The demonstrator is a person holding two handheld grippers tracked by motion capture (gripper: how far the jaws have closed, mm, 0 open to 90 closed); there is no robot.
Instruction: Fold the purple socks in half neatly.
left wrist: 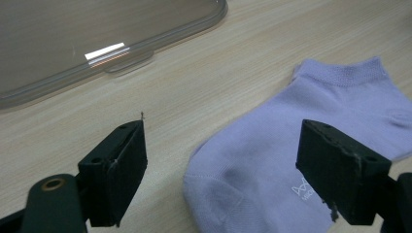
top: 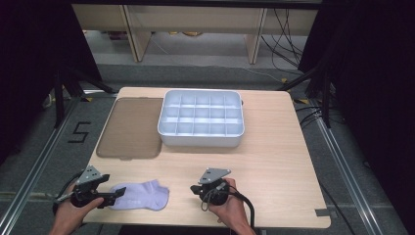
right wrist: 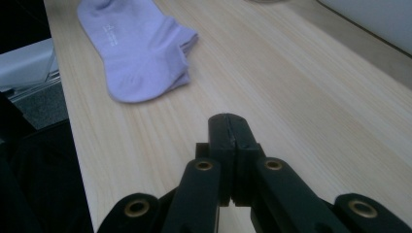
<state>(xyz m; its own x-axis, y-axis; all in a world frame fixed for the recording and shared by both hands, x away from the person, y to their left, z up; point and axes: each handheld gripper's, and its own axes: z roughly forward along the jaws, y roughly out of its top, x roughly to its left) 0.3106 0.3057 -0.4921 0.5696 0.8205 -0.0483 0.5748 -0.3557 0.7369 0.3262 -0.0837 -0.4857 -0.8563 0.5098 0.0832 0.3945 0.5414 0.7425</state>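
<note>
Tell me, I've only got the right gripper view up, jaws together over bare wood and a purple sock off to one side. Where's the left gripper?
Observer: The left gripper is at the sock's end nearest the table's left edge, jaws wide open.
Operator: Is it gripping the sock yet?
Observer: No. In the left gripper view one jaw stands over the sock, the other over bare table; nothing is pinched.
Operator: What else is on the table?
Observer: A white divided organizer box sits at the far middle, its compartments looking empty.
Operator: Has it got a lid?
Observer: A translucent brownish lid lies flat just left of the box.
</note>
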